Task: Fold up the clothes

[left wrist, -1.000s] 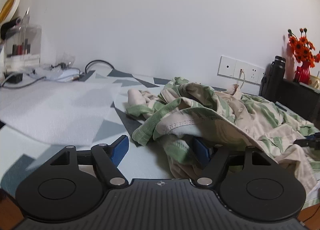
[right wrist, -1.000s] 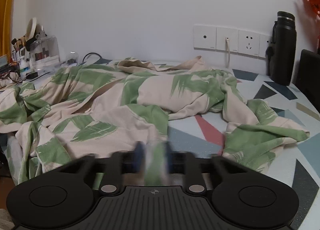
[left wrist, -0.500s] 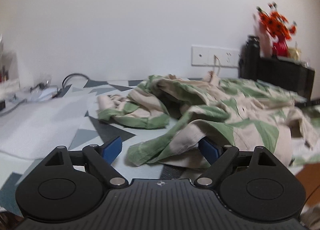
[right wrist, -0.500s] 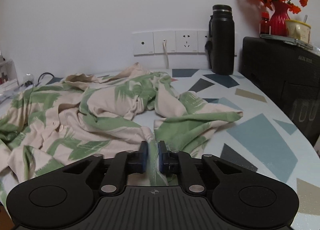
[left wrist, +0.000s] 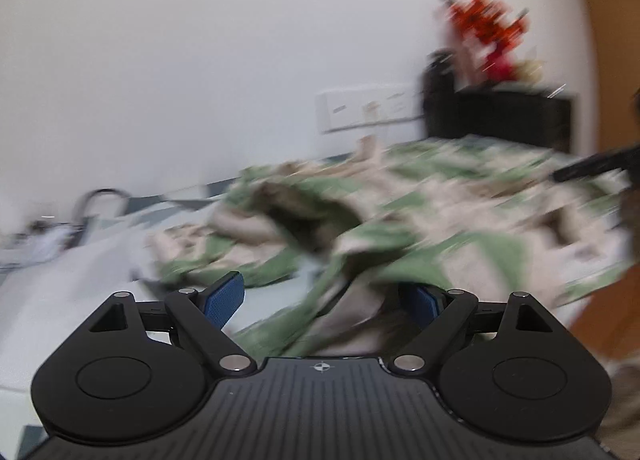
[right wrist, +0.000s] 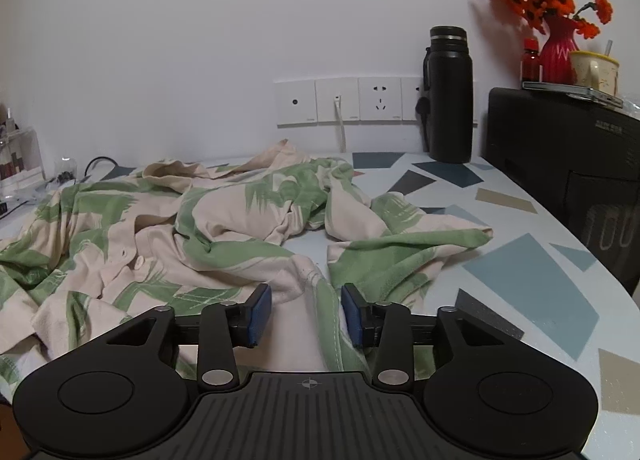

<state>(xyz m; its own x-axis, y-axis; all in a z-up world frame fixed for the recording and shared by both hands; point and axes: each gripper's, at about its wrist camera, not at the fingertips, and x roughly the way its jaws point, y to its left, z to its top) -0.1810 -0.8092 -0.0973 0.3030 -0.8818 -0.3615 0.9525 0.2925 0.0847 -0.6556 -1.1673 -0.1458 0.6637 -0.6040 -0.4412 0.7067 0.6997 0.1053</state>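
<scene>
Both tongs stand spread: right tongs (right wrist: 306,314) straddle a hem of the shirt (right wrist: 224,228) without pinching it; left tongs (left wrist: 326,300) gape over blurred cloth. Beyond them the shirt lies crumpled and unfolded across the bench (right wrist: 532,280), reaching towards the wall sockets (right wrist: 340,102). Folding seems barely begun; spreading it flat comes first.

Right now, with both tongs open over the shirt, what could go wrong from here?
1. The right tongs are open with the shirt's hem lying loose between the pads, so it may slump and crease.
2. The left wrist view is motion-blurred; the left tongs could close on a bunched layer.
3. Dragging fabric toward the wall could tip the black bottle.
</scene>
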